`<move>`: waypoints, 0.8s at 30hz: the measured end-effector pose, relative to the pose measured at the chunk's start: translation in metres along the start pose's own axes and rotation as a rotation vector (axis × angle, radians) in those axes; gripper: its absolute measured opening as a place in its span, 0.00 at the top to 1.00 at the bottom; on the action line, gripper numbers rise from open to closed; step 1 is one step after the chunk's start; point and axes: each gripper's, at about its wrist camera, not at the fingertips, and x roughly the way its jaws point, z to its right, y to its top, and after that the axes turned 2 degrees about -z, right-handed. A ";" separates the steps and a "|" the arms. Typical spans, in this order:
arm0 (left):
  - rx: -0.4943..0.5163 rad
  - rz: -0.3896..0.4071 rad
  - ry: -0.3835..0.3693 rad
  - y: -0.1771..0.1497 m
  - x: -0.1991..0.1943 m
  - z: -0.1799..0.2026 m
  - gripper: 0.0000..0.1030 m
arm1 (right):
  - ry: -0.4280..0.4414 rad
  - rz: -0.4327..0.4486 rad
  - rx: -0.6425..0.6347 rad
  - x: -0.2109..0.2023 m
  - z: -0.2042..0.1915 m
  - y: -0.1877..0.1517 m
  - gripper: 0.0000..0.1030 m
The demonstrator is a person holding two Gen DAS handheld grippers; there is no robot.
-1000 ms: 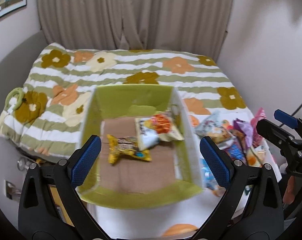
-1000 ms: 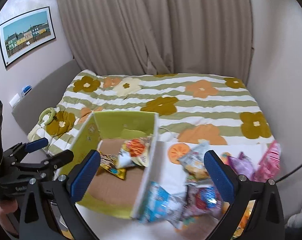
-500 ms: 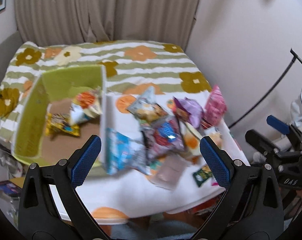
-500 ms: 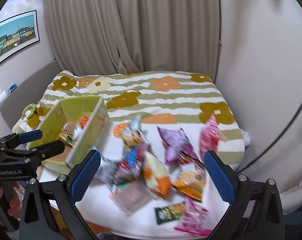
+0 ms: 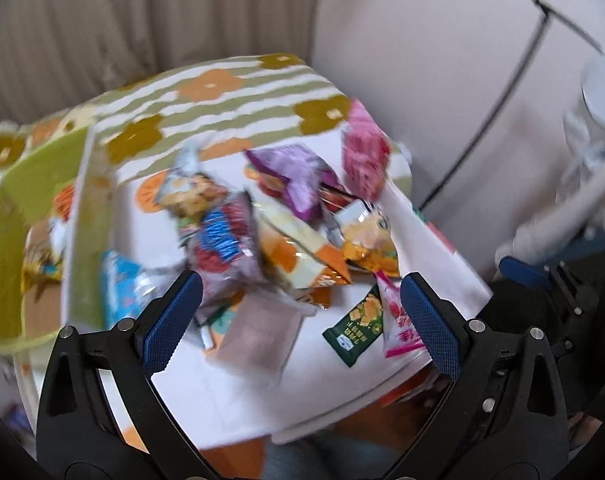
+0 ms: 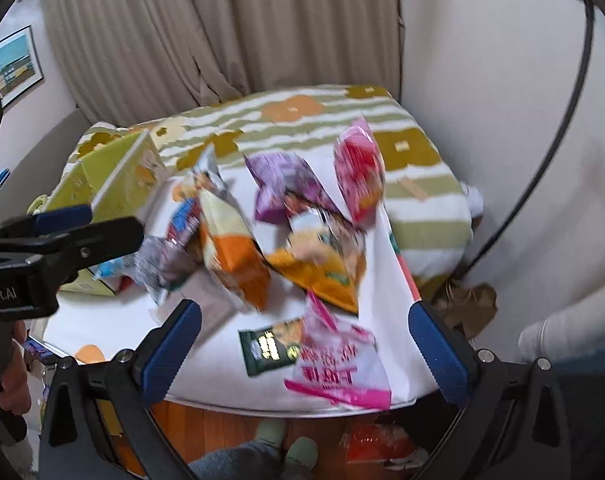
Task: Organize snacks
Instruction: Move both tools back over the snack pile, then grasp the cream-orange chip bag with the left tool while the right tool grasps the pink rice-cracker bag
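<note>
A pile of snack bags lies on a white table (image 5: 262, 392): a purple bag (image 5: 298, 180), a pink bag (image 5: 362, 152), an orange bag (image 6: 234, 256), a dark green packet (image 6: 268, 346) and a pink-and-white bag (image 6: 338, 368). A green box (image 5: 18, 216) at the left holds a few snacks. My left gripper (image 5: 300, 316) is open and empty above the near edge of the pile. My right gripper (image 6: 304, 346) is open and empty over the green packet and the pink-and-white bag. The left gripper also shows in the right wrist view (image 6: 62, 236).
A bed with a flowered striped cover (image 6: 302, 120) stands behind the table, with curtains (image 6: 222, 32) beyond. A white wall with a black cable (image 6: 542, 140) is at the right. A brown paper bag (image 6: 470, 304) lies on the floor by the table's right edge.
Both views have swung right, from the green box to the snack pile, and drawn closer to the table. Both grippers stay open and empty.
</note>
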 end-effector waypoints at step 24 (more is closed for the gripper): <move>0.501 -0.026 -0.024 0.011 0.123 0.015 0.04 | -0.116 -0.108 0.076 0.081 0.003 -0.039 0.00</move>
